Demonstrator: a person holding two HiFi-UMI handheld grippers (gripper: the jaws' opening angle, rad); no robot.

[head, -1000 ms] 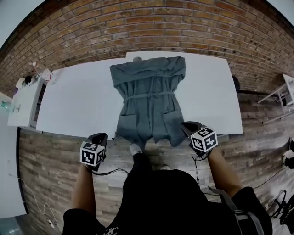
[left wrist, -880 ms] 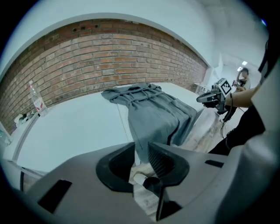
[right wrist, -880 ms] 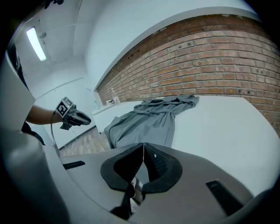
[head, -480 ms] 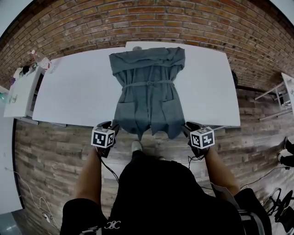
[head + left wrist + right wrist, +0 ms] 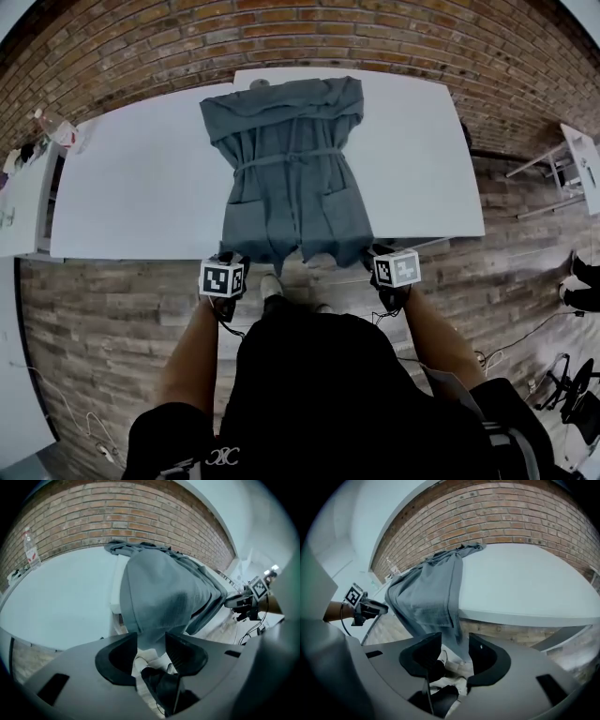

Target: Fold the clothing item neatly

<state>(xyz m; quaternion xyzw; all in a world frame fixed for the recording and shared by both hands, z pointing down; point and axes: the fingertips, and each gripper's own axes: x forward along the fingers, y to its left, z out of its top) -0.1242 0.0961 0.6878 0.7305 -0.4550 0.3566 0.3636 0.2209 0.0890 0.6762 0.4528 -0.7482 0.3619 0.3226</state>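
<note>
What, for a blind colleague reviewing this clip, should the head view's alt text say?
A grey robe lies spread on a white table, its hem hanging over the near edge. The left gripper and right gripper reach the hem's two corners, jaws just opened, fabric between them. A brick wall stands behind.

The left forearm (image 5: pixel 192 356) and right forearm (image 5: pixel 436 342) reach forward and down. The left gripper (image 5: pixel 151 641) and right gripper (image 5: pixel 454 644) are held side by side, well apart, both tilted steeply downward. Each pair of jaws has just been opening and stands partly apart. The hem of the grey garment (image 5: pixel 154 597) hangs in each gap, and the pads are not pressing on it.
</note>
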